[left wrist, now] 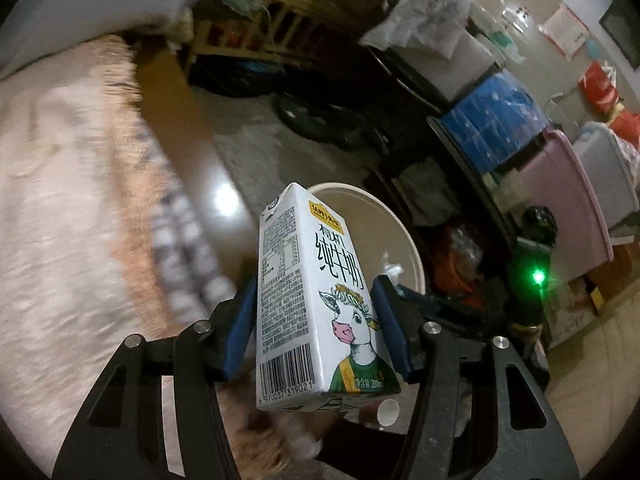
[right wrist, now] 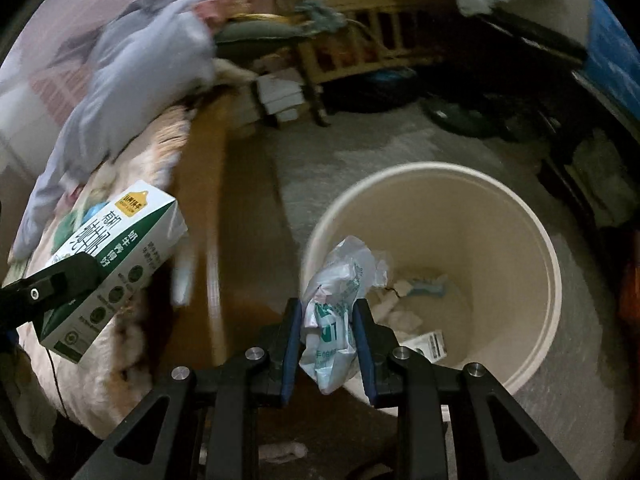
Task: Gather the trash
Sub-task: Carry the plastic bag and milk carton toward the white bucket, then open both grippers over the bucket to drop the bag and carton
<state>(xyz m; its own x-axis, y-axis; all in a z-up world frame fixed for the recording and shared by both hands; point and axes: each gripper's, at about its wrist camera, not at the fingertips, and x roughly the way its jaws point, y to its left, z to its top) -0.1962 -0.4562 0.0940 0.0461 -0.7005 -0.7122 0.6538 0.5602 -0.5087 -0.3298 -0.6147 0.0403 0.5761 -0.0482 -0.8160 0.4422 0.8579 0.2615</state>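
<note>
Carrying step, mid-way: left gripper [left wrist: 314, 316] clamped on white cow-printed milk carton [left wrist: 316, 300], right gripper [right wrist: 327, 344] pinching crumpled clear plastic wrapper [right wrist: 340, 300] at rim of round cream waste bin [right wrist: 532, 216]; next, likely centre over opening, then release.

Grey floor [right wrist: 320, 148] bears cream bin [right wrist: 536, 220]; bed [left wrist: 60, 200] bears blanket.
</note>
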